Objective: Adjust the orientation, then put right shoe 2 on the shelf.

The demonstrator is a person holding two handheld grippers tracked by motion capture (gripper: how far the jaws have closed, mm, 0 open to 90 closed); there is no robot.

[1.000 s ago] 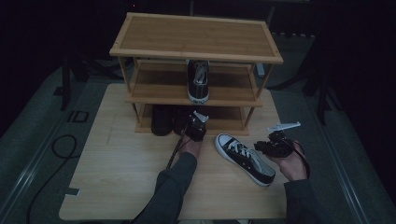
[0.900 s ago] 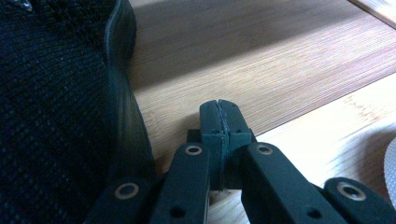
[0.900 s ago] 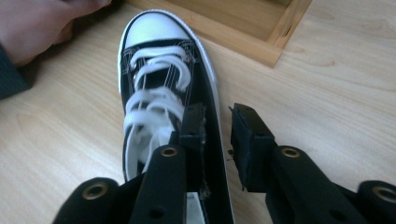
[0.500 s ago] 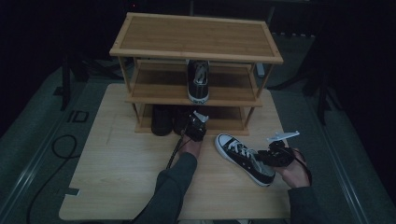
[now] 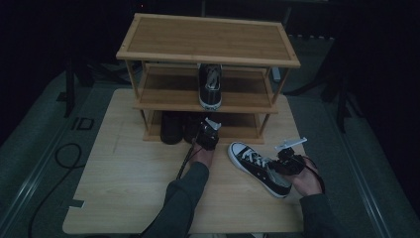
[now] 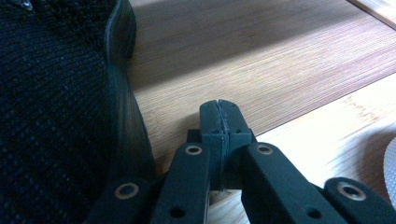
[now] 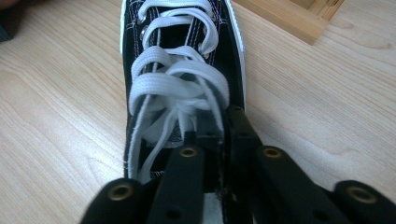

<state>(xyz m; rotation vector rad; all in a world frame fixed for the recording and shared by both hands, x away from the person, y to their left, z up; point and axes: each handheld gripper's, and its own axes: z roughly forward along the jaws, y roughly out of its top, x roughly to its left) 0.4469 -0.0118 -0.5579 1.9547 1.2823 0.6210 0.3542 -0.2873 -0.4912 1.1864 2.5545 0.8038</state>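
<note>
A black sneaker with white laces (image 5: 255,166) (image 7: 180,70) lies on the wooden table (image 5: 129,183), toe toward the rack. My right gripper (image 5: 278,166) (image 7: 219,122) sits at its heel end. Its jaws have just been closing and now pinch the shoe's side wall beside the laces. A matching sneaker (image 5: 210,87) stands on the middle shelf of the wooden shoe rack (image 5: 208,37). My left gripper (image 5: 204,130) (image 6: 219,109) rests at the bottom shelf, shut with nothing between its pads, right beside a black mesh shoe (image 6: 56,93).
Two dark shoes (image 5: 172,127) stand on the rack's bottom shelf, left of my left gripper. A black cable (image 5: 59,158) loops on the grey floor left of the table. Bare tabletop lies at the front left.
My right gripper has sunk onto the heel end of the sneaker and closed on its side. The left gripper has stayed where it was.
</note>
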